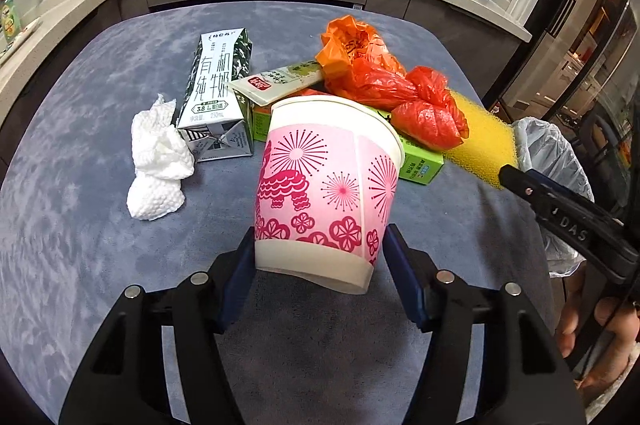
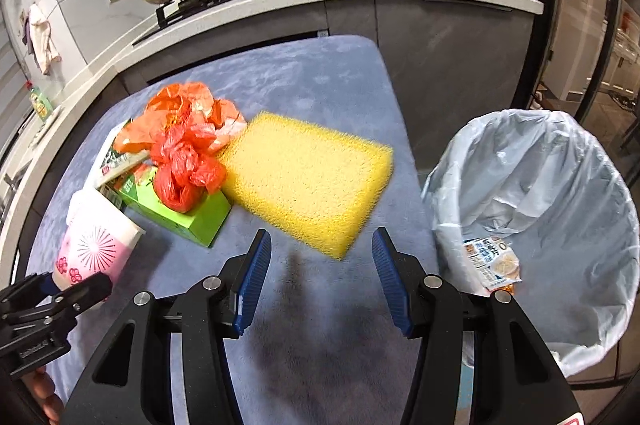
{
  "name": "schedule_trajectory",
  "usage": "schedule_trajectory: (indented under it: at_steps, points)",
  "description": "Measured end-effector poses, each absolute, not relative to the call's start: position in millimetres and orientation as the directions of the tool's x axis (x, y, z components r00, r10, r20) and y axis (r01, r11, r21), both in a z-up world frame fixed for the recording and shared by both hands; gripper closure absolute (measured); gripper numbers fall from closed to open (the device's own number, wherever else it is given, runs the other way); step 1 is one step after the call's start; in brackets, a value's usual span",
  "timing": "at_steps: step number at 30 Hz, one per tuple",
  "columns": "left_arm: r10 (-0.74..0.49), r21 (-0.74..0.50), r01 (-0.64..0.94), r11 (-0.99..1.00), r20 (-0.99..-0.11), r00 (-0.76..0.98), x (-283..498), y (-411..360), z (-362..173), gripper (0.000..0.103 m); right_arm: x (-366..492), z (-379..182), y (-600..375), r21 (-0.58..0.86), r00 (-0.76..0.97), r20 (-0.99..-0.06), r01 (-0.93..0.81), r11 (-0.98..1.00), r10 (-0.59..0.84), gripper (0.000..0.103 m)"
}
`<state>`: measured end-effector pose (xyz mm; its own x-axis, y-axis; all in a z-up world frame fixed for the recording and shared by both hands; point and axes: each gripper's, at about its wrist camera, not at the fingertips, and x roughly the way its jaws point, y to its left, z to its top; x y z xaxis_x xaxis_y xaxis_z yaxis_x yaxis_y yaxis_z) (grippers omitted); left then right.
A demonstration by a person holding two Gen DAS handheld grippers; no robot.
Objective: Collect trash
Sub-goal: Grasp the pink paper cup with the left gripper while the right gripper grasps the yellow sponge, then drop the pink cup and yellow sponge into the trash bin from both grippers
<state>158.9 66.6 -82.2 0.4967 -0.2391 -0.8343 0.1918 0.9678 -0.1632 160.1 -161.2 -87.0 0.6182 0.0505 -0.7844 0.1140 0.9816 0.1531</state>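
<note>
Two tongs work: the left tongs [image 1: 320, 265] clamp the light, crushable paper cup [image 1: 326, 185] low near its base above the table's [image 1: 80, 225] middle, right tongs [image 2: 320, 277] apart

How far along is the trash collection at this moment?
Early. One food wrapper already lies in the lined bin. The left gripper grips the pink paper cup; the right gripper is open before the yellow sponge. The milk carton, tissue, orange bags and green box remain.
</note>
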Motion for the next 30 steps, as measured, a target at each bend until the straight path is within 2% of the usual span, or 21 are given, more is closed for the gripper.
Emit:
schedule_trajectory:
  at_steps: [3, 4, 5, 6, 12, 23, 30]
  points:
    - [-0.243, -0.165, 0.196, 0.967, -0.836, 0.493, 160.5, 64.8, -83.1, 0.044, 165.1, -90.6, -158.1, 0.148, 0.619, -0.783, 0.096, 0.984, 0.058, 0.069]
    - [-0.243, -0.165, 0.197, 0.966, -0.836, 0.492, 160.9, 64.5, -83.6, 0.044, 166.7, -91.9, -158.1, 0.141, 0.62, -0.783, 0.098, 0.985, 0.05, 0.07]
    - [-0.24, -0.162, 0.196, 0.967, -0.837, 0.491, 161.2, 64.1, -84.2, 0.044, 167.9, -93.1, -158.6, 0.134, 0.622, -0.782, 0.102, 0.986, 0.042, 0.078]
    - [-0.242, -0.163, 0.197, 0.967, -0.838, 0.49, 161.3, 63.7, -84.6, 0.044, 168.4, -93.6, -159.7, 0.127, 0.621, -0.783, 0.106, 0.986, 0.034, 0.081]
    - [-0.243, -0.164, 0.199, 0.966, -0.836, 0.492, 159.8, 61.2, -83.2, 0.044, 163.5, -89.8, -162.9, 0.129, 0.64, -0.768, 0.098, 0.987, 0.037, 0.09]
    - [-0.284, -0.181, 0.238, 0.954, -0.795, 0.536, 137.5, 52.6, -46.4, 0.044, 123.9, -37.1, -179.7, 0.165, 0.734, -0.679, 0.156, 0.974, -0.002, 0.092]
    - [-0.347, -0.197, 0.314, 0.929, -0.759, 0.551, 124.1, 27.8, -17.3, 0.044, 87.7, -12.2, -222.0, 0.153, 0.762, -0.638, 0.266, 0.952, -0.11, 0.092]
